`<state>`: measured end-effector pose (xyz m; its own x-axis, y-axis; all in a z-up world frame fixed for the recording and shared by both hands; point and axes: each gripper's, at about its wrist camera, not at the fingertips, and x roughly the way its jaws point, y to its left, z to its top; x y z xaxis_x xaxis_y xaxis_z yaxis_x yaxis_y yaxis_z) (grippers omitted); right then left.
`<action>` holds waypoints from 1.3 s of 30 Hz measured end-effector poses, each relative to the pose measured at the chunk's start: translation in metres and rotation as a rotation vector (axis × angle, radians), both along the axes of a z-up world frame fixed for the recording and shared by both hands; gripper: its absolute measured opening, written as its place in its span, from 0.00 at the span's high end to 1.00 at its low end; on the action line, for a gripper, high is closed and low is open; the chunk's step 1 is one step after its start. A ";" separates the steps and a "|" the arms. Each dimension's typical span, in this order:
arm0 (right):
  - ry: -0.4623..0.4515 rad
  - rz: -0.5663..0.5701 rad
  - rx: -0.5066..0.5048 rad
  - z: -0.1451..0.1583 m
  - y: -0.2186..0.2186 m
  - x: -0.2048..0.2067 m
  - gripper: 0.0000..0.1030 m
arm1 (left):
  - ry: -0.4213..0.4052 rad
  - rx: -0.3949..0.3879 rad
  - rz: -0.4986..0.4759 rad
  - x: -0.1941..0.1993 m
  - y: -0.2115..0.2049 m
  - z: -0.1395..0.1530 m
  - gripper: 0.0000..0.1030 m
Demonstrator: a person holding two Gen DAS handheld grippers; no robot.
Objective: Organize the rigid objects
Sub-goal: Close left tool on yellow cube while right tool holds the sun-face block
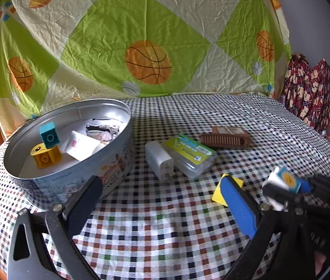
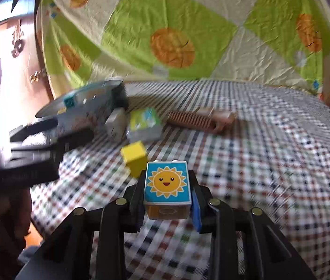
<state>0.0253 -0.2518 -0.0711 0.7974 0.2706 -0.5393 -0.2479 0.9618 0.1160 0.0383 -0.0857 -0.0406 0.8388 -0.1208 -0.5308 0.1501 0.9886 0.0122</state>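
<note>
Your right gripper (image 2: 167, 193) is clenched on the sun block (image 2: 167, 185), its sun face turned toward the camera, held clear above the checked cloth (image 2: 269, 163). In the left wrist view that block (image 1: 286, 182) shows at the right edge, pinched in the right gripper (image 1: 279, 191). Your left gripper (image 1: 162, 200) is released, fingers spread wide with nothing between them, pointing over the cloth (image 1: 165, 233) beside the tin (image 1: 71, 175). The tin sits at the left and holds a teal block (image 1: 49, 135), a yellow block (image 1: 44, 155) and a white card (image 1: 81, 145). On the cloth lie a charger (image 1: 159, 159) touching a clear case (image 1: 188, 155), a brown comb (image 1: 225, 137) behind them, and a yellow cube (image 1: 218, 192) partly hidden by your left gripper's blue pad
</note>
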 end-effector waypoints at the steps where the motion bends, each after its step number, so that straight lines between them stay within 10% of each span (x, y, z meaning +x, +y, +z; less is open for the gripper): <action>1: -0.014 -0.021 -0.003 0.004 -0.003 0.002 0.67 | -0.002 0.004 -0.005 0.000 -0.003 0.001 0.02; 18: -0.033 -0.168 -0.044 0.010 -0.023 0.020 0.67 | 0.120 0.035 -0.138 0.025 -0.050 -0.011 0.32; 39: -0.028 -0.179 -0.004 0.008 -0.029 0.018 0.67 | 0.103 0.050 -0.207 0.022 -0.058 -0.011 0.31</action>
<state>0.0438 -0.2807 -0.0627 0.8475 0.1208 -0.5168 -0.0759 0.9913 0.1074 0.0600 -0.1435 -0.0519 0.7399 -0.2555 -0.6223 0.3521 0.9353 0.0346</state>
